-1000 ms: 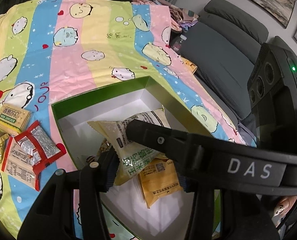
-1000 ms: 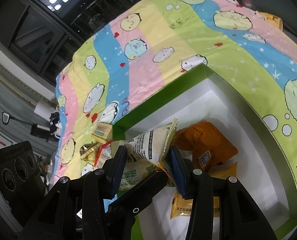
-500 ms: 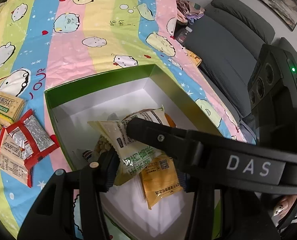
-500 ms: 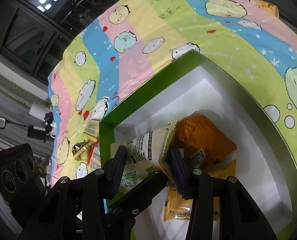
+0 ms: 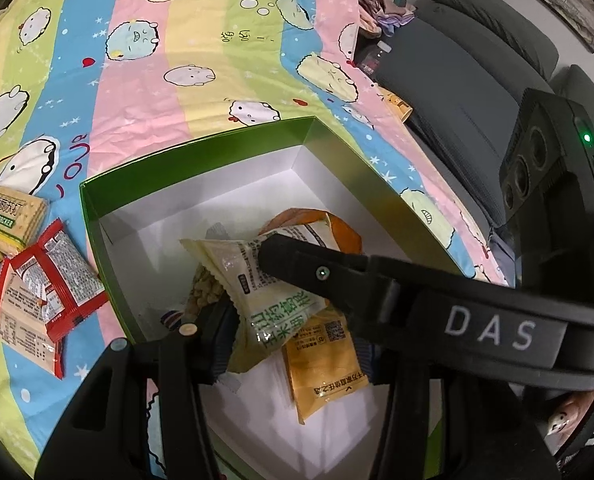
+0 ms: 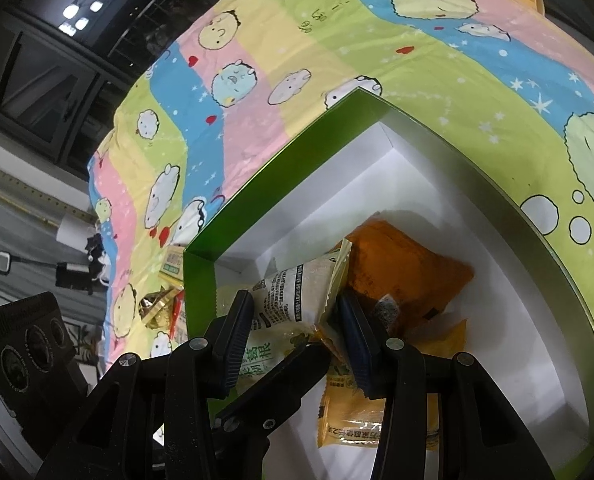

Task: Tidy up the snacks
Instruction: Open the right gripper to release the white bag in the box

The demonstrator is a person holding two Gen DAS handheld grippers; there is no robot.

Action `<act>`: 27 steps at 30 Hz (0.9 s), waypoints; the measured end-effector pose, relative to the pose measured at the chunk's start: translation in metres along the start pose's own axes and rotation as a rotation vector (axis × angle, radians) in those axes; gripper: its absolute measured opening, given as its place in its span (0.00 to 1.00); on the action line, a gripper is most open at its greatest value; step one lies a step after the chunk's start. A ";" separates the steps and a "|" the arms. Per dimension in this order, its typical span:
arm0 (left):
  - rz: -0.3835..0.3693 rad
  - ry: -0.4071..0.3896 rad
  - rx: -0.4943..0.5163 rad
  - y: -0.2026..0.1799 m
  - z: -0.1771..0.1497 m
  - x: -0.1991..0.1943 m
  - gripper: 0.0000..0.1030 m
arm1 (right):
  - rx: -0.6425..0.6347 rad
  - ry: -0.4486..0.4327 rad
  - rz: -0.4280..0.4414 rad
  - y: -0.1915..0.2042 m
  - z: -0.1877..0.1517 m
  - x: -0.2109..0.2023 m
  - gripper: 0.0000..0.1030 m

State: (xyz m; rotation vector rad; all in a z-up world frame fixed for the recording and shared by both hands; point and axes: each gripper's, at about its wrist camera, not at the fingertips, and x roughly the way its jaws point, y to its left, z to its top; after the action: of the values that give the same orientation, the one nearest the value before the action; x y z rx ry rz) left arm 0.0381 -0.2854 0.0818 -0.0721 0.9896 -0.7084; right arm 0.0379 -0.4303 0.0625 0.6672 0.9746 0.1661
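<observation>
A green box (image 5: 201, 162) with a white inside sits on the striped bedsheet; it also shows in the right wrist view (image 6: 281, 160). Both grippers hold one pale cream-and-green snack packet (image 5: 265, 292) over the box. My left gripper (image 5: 293, 332) is shut on its lower part. My right gripper (image 6: 297, 312) is shut on the same packet (image 6: 297, 292), and its finger crosses the left wrist view. Under it lie a yellow packet (image 5: 321, 364) and an orange packet (image 6: 401, 264).
Left of the box lie a red-edged packet (image 5: 45, 284), a cracker pack (image 5: 11, 216) and gold wrappers (image 6: 157, 308). A grey sofa (image 5: 457, 64) stands to the right with clothes behind it. A dark window is at the far side.
Both grippers have moved the pale packet further over the box and lower toward the packets inside. Their hold on it is unchanged.
</observation>
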 end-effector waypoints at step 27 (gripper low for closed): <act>0.040 -0.193 -0.012 0.017 -0.028 -0.106 0.85 | -0.138 -0.187 0.056 0.055 -0.018 -0.058 0.77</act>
State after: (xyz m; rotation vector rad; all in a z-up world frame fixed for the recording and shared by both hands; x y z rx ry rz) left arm -0.0120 -0.2035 0.1382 -0.1286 0.8084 -0.6466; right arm -0.0006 -0.4035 0.1295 0.5723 0.7582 0.2142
